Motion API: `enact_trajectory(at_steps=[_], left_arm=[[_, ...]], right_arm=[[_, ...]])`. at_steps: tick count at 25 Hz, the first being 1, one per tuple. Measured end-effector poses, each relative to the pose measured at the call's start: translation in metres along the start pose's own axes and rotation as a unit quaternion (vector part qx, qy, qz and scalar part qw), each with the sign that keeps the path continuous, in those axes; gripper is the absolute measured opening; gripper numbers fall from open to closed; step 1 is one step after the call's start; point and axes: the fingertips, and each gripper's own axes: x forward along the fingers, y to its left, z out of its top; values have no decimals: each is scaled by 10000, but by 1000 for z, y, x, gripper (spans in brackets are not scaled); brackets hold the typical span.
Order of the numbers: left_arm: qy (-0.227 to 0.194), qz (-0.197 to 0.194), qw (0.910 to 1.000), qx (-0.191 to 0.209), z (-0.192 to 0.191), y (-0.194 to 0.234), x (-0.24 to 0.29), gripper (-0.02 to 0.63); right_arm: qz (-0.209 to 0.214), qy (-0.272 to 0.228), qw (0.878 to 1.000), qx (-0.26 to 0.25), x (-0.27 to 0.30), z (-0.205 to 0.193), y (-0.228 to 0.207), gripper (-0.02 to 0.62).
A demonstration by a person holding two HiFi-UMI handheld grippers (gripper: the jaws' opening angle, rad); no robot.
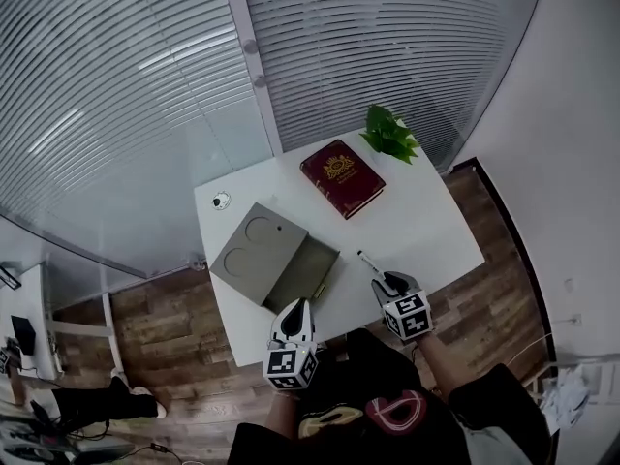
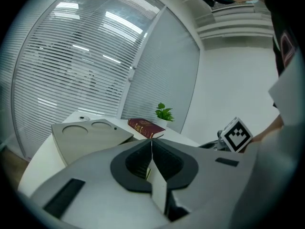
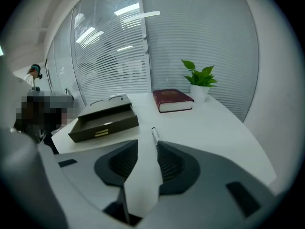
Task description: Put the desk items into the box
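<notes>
**Operator:** What does the head view give me?

**Spotter:** Your white rectangular table (image 1: 426, 226) stands on brown wood-plank flooring (image 1: 160, 323), against a glass wall hung with white slatted blinds (image 1: 136, 85). Read the tabletop as a dial. The open grey-green flat box (image 1: 308, 260) sits at 8 o'clock, and its lid (image 1: 254, 250), with two round recesses, is laid back to the left. The dark red hardbound book (image 1: 341, 177) lies at 12 with a gold crest on its cover, but the lettering is too small to read. The leafy green plant (image 1: 389, 134) is at 1, and a small round black-and-white object (image 1: 221, 200) is at 10. The slim black-and-white pen (image 1: 368, 262) lies on the table at 4, outside the box and just ahead of your right gripper (image 1: 384, 281). Your left gripper (image 1: 294, 306) hangs at 7, beside the box's near corner.

**Operator:** And the left gripper view?

**Spotter:** Your left gripper (image 2: 151, 141) has its tongs pressed together with nothing between them. Beyond them the lid shows at 10, and the book and plant at 12. Your right gripper's cube (image 2: 237, 134) of black square markers is at 3.

**Operator:** The right gripper view?

**Spotter:** Your right gripper (image 3: 148, 144) has its tongs spread, with bare table between them. The pen (image 3: 154, 135) lies at the mouth of the gap, close along the right-hand one, and it is not pinched. The box is at 10 with a yellowish strip (image 3: 101, 132) at its near end, and I can't read any print on it. The book is at 12, and the plant, in a white pot, is at 1.
</notes>
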Motion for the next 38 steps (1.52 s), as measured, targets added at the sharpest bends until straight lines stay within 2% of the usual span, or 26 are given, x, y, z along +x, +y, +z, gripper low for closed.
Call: enact_trajectory(at_steps=[8,15,29,33,35,38], left_arm=[[-58,573,9982,-147,-1,19,-9,18],[-103,952,9951,-252,-3,34,-18,18],[-109,1109,9930,-399,-9,32,-22,18],[-86,1099,9931,-408,-12,31,-25,18],[-71,1129,9928,-404,-13,32,-28,18],[-55,1176,9922,-415,-14,35,-32,18]], right_arm=[[191,669,9965,-467,32,-14,-15,133],[268,936,9934,-608,49,-16,-21,133],[540,1068,9896,-794,57,-22,-20,127],[492,986,9910,-762,58,-21,-21,123],[394,902,9920,-785,58,-20,-21,78],[316,858,9918,-894,59,-19,-20,78]])
